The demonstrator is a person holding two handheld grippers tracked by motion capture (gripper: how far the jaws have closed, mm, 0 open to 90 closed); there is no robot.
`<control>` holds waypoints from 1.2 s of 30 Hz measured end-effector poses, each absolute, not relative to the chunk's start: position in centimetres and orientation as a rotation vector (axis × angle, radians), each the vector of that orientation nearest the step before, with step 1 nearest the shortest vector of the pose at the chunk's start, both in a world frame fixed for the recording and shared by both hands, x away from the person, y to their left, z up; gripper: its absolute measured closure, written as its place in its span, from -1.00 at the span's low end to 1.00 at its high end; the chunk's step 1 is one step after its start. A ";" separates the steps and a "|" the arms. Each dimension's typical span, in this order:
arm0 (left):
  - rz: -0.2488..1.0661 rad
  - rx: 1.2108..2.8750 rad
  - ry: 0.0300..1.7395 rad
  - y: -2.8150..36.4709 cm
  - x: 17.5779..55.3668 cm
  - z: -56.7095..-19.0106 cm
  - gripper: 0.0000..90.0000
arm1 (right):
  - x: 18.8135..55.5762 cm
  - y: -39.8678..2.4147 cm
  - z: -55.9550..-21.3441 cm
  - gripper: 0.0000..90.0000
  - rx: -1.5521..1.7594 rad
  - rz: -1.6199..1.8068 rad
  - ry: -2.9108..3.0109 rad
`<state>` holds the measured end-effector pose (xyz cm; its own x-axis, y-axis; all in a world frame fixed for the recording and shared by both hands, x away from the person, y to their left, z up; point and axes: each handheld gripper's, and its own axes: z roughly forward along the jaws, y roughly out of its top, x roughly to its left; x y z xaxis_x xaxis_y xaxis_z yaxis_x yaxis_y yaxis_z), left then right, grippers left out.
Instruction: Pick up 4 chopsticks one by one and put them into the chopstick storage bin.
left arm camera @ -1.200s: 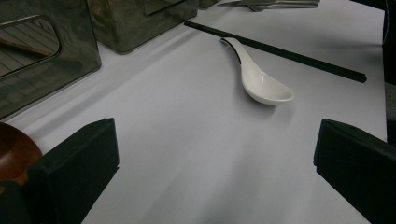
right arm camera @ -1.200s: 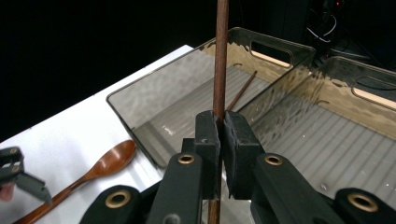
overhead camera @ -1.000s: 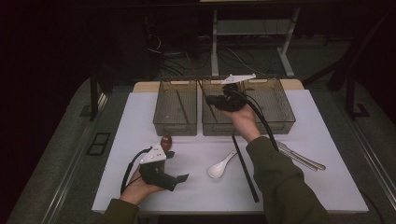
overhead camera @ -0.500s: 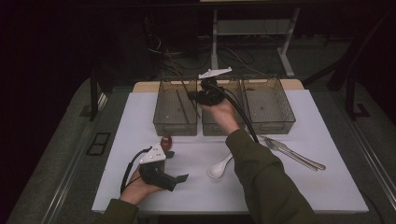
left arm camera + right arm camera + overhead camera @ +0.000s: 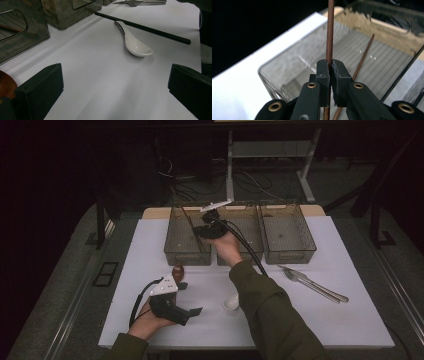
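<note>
Right gripper (image 5: 330,71): jaws are pinching a brown wooden chopstick (image 5: 329,37), pads pressing on it from both sides. The stick is running up between the pads and on past the top of the right gripper view. In the high view this gripper (image 5: 207,227) is hovering over the left bin (image 5: 175,251) of three clear bins at the far side of the counter (image 5: 350,320), with the held chopstick (image 5: 189,222) slanting over that bin.

A second brown chopstick (image 5: 362,58) is lying on the ribbed floor of the left bin, slanting away from the jaws. It is not touching the held one as far as I can tell.

Left gripper (image 5: 192,312): it is resting low at the near left of the counter, held in the person's left hand (image 5: 147,325). Its jaws are standing spread wide, with bare white counter between them in the left gripper view.

Other items:
- White ceramic spoon (image 5: 133,43) is lying on the counter ahead of the left gripper, bowl toward the camera.
- Black chopstick (image 5: 142,27) is lying just beyond the spoon, close against its handle end.
- Brown wooden spoon (image 5: 178,270) is sitting near the left gripper, in front of the left bin.
- Metal cutlery (image 5: 312,284) is lying at the right, in front of the right bin (image 5: 305,251).
</note>
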<state>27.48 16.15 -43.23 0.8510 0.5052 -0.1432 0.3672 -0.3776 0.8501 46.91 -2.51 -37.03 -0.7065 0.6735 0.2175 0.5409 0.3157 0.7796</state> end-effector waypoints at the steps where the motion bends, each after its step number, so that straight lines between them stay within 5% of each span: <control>1: 0.172 2.008 0.637 16.2 27.5 -43.2 -1.00 | 46.9 -2.5 -37.3 0.86 1.137 1.328 2.430; 10: 0.168 2.008 0.637 16.1 27.5 -43.3 -1.00 | 47.1 -1.9 -38.7 0.84 1.190 1.223 2.484; 23: 0.166 2.014 0.636 16.0 27.5 -43.3 -1.00 | 46.3 -3.1 -37.8 0.28 1.098 1.242 2.516; 36: 0.168 2.018 0.637 16.0 27.5 -43.4 -1.00 | 44.5 -7.2 -36.6 0.05 1.044 1.318 2.490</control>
